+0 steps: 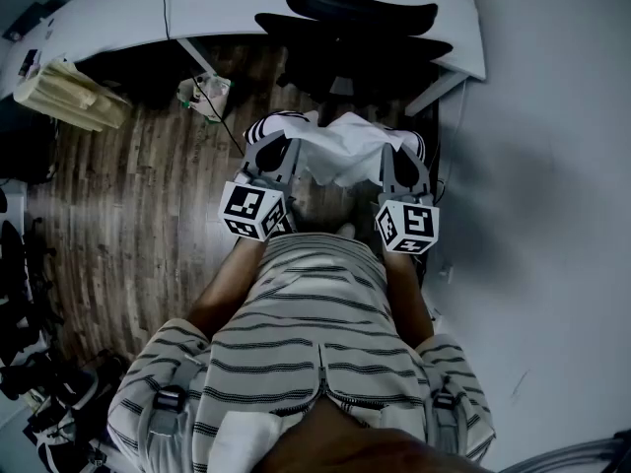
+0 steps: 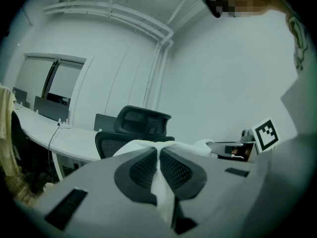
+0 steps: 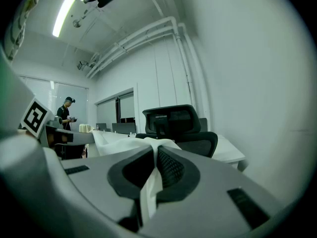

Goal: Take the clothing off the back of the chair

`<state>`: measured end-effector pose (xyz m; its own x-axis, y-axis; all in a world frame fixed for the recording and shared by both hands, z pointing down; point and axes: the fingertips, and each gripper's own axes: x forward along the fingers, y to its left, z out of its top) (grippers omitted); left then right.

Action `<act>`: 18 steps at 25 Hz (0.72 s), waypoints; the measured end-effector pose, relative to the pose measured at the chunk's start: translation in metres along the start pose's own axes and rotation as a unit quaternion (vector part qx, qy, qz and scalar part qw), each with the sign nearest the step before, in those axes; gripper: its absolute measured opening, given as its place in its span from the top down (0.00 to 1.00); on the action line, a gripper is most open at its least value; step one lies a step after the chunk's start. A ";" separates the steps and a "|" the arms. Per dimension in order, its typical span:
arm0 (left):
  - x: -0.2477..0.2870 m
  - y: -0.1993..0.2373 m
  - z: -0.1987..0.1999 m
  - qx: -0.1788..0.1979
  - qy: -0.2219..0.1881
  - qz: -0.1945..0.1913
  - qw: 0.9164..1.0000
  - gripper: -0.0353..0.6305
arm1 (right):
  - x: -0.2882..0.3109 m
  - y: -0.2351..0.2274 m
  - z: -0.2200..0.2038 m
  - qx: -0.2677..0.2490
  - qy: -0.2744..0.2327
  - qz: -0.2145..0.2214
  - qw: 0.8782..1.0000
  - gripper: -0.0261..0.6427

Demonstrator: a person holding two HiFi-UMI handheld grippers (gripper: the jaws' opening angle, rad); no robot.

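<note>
In the head view, a white cloth garment (image 1: 345, 151) hangs spread at the centre of the frame, just below the black mesh office chair (image 1: 360, 28) at the top and off its back, over the wooden floor (image 1: 128, 235). The left gripper (image 1: 276, 154) clamps its left edge and the right gripper (image 1: 399, 161) its right edge. In the left gripper view, the jaws at lower centre pinch a fold of the garment (image 2: 161, 192), with the chair (image 2: 141, 123) behind. In the right gripper view, the jaws likewise nip the fabric (image 3: 146, 192), and the chair (image 3: 178, 123) stands beyond at centre.
</note>
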<state>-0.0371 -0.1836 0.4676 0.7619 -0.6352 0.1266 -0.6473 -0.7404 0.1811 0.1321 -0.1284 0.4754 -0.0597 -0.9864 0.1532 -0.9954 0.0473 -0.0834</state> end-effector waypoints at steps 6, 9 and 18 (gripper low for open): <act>-0.001 0.000 -0.006 0.006 0.002 0.004 1.000 0.90 | -0.001 0.002 -0.006 0.002 0.004 0.002 1.000 0.92; -0.001 -0.001 -0.011 0.010 0.004 0.008 1.000 0.90 | -0.002 0.003 -0.012 -0.010 0.009 0.001 1.000 0.92; -0.003 -0.003 -0.021 0.018 0.005 0.013 1.000 0.90 | 0.000 0.001 -0.023 0.002 0.016 0.000 1.000 0.92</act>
<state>-0.0370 -0.1753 0.4878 0.7448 -0.6522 0.1413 -0.6672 -0.7312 0.1421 0.1296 -0.1244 0.4979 -0.0620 -0.9807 0.1852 -0.9951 0.0465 -0.0867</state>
